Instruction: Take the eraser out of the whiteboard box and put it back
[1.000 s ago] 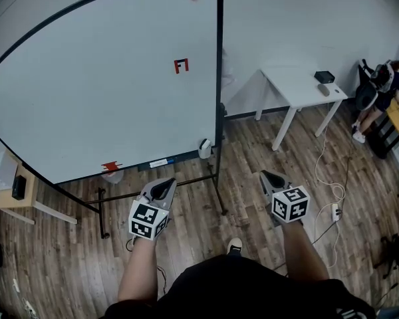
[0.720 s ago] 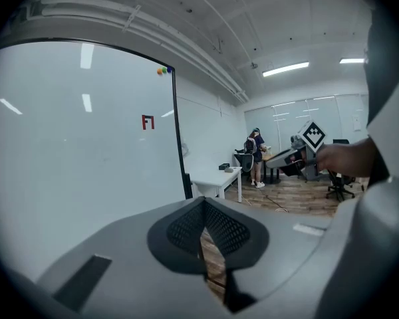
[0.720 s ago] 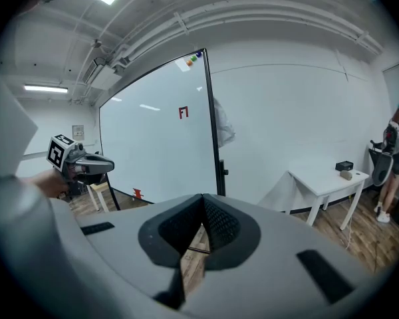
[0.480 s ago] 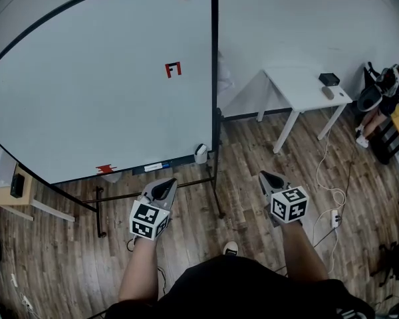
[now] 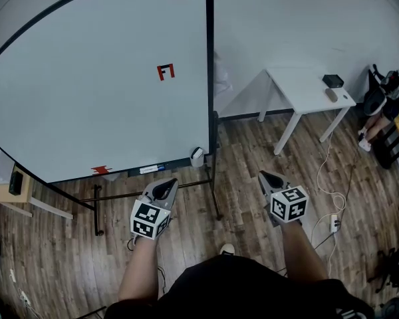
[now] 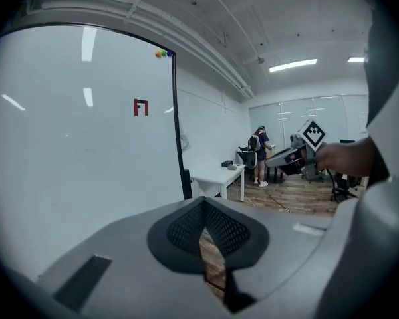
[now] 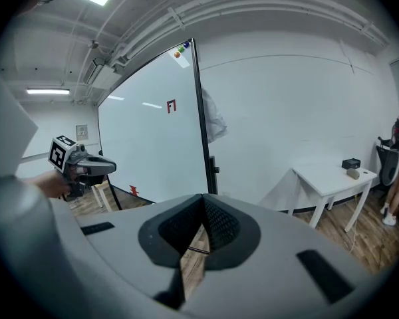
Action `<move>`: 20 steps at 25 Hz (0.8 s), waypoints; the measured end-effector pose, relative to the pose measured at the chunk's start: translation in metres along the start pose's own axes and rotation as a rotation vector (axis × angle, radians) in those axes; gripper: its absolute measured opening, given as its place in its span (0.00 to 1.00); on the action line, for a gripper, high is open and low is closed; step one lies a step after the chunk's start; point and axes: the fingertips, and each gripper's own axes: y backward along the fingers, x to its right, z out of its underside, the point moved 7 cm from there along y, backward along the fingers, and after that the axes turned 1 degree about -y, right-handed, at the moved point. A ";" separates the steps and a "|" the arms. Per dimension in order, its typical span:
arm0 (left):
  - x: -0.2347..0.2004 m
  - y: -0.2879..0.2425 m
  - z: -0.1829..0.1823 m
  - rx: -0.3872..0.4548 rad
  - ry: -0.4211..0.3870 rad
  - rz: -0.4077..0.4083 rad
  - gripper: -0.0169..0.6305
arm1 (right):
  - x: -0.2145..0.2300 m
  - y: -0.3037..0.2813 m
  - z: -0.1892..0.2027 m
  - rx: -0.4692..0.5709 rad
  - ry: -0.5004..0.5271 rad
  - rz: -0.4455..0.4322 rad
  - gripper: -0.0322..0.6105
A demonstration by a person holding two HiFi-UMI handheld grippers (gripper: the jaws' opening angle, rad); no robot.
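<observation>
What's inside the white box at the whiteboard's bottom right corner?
Only the outside of the white box shows, at the lower right corner of the whiteboard. Its inside is too small to make out, so whatever it holds cannot be seen.

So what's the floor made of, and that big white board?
The floor looks like wood planks or wood-look laminate: brown grain and plank seams show. The whiteboard looks smooth and glossy, maybe coated metal or plastic: ceiling lights reflect in it.
</observation>
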 end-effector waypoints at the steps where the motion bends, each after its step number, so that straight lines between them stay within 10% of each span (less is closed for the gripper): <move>1: 0.000 -0.003 -0.001 -0.001 -0.001 -0.002 0.04 | 0.003 -0.002 -0.001 -0.001 0.000 -0.003 0.04; 20: 0.001 -0.055 -0.019 -0.048 0.004 -0.076 0.04 | 0.063 -0.042 -0.015 -0.012 -0.006 -0.106 0.04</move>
